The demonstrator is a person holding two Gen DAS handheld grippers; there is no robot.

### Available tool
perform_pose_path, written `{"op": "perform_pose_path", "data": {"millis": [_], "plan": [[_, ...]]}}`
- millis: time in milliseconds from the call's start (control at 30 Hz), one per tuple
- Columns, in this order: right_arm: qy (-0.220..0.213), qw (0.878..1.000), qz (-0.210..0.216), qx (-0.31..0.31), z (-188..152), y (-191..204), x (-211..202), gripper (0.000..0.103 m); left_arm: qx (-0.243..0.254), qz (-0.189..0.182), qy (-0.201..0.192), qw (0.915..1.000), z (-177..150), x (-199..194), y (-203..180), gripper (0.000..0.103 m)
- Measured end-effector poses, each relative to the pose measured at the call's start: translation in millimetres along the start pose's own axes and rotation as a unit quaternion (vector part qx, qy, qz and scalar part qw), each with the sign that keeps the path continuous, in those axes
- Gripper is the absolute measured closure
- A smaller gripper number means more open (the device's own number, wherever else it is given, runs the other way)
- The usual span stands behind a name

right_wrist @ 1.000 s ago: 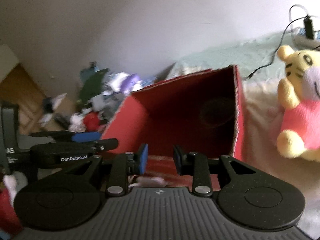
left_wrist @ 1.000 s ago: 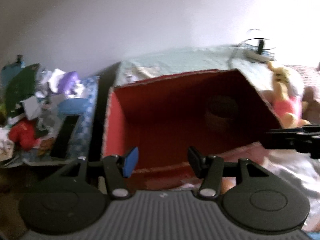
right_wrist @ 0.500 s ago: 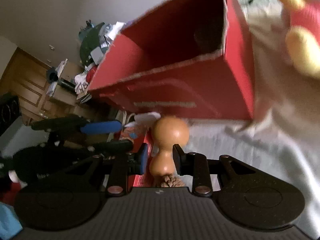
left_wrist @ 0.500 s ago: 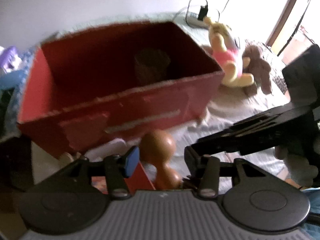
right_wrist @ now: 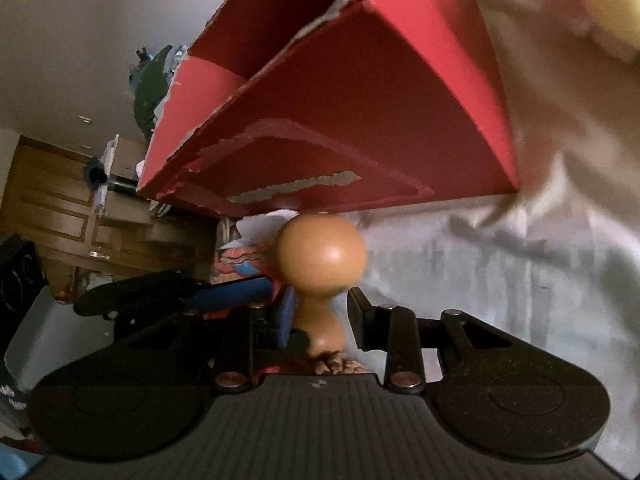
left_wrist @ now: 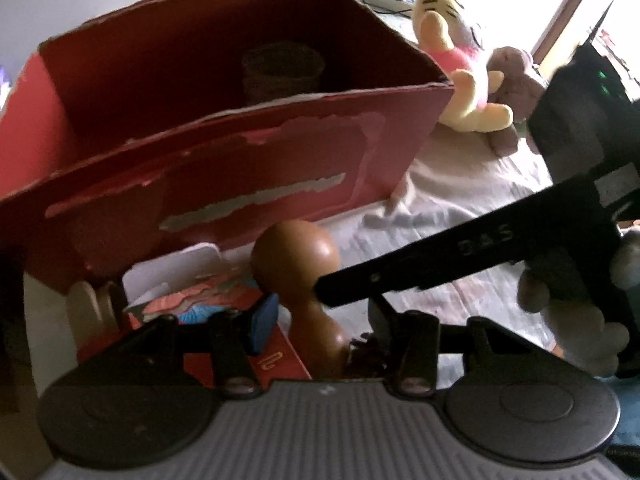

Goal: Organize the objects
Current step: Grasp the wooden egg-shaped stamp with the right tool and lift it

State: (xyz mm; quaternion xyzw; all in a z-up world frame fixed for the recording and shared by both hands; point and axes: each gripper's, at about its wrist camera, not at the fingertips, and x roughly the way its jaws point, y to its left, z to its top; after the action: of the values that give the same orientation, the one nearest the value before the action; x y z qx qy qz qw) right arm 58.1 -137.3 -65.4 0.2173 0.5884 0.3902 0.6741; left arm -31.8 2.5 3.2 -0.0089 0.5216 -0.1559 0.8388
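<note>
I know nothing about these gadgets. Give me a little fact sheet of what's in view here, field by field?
Setting: a bed with a pale sheet
Container: open red cardboard box, a woven basket inside
Item targeted: brown wooden knob-shaped handle, in front of the box
Right gripper: open, fingers either side of the handle's neck
Left gripper: open, close to the same handle
Nearby: yellow plush toy in a pink shirt, brown plush, colourful cards
</note>
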Motion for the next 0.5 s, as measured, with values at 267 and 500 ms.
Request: {"op": "perform_pose_path", "data": {"millis": [267, 500], "plan": [[0.017, 1.000, -0.003, 0.000, -3, 0, 17, 0.066, 0.012, 0.018, 0.029, 0.9993, -3, 25, -3, 0.054], [-0.003, 1.000, 0.013, -0.006, -9, 0, 4, 0.072, 0.018, 0.013, 0.020, 0.9996, -4, 13, -2, 0.065]]}}
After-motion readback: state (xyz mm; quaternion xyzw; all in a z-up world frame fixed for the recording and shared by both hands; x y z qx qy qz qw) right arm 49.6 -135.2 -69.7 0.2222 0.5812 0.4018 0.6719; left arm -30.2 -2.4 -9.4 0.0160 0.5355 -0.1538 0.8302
